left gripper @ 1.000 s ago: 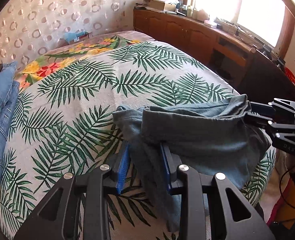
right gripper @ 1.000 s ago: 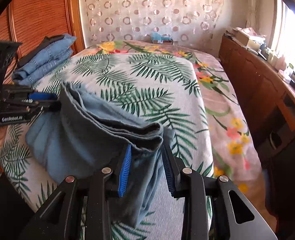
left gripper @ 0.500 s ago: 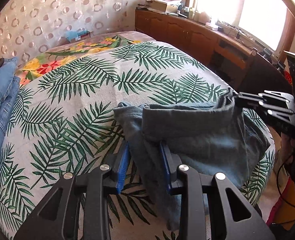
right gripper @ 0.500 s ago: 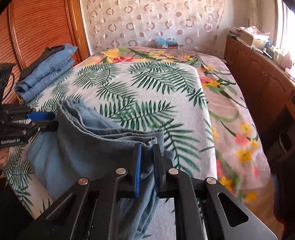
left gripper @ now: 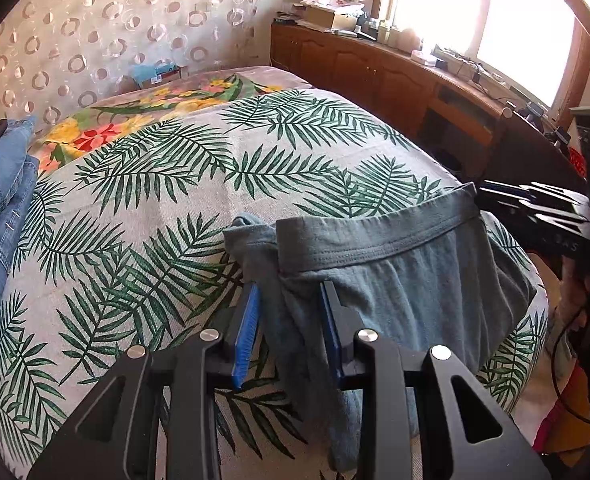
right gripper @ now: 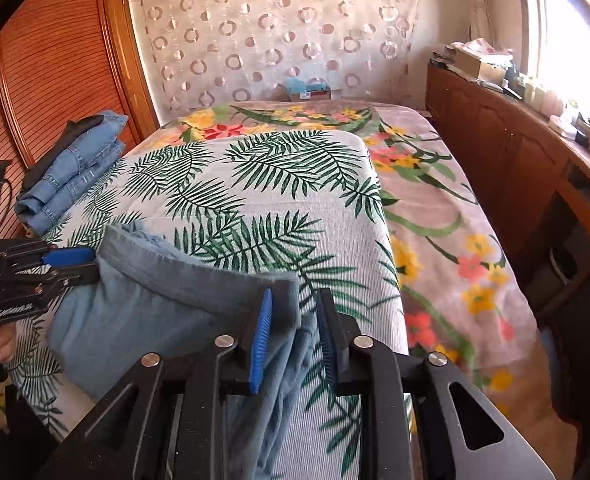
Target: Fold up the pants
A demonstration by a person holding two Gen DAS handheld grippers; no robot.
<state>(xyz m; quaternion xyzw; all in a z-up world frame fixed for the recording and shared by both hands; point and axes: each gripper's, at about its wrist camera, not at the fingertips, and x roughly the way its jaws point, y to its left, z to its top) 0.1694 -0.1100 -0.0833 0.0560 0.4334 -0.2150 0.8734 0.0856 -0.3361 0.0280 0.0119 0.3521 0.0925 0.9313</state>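
While slung over the bed (left gripper: 175, 208), pants (left gripper: 395, 264) span both tongs (left gripper: 291, 332).

Right tongs (right gripper: 293, 332) parted, straddling blue pants (right gripper: 167, 304) corner.

Pants (left gripper: 407, 264): on the bed (left gripper: 183, 208), at its near edge, 5 o'clock of bed centre.
Left gripper (left gripper: 291, 312): at the pants' 9 o'clock end, cloth between its fingers.
Right gripper (right gripper: 293, 320): at the pants' 3 o'clock end, cloth between its fingers.
Folded jeans stack (right gripper: 71, 168): on the bed's 9 o'clock edge.
Cabinet row (right gripper: 507, 148): along the bed's 3 o'clock side.
Box (right gripper: 309, 88): 12 o'clock, behind the bed.
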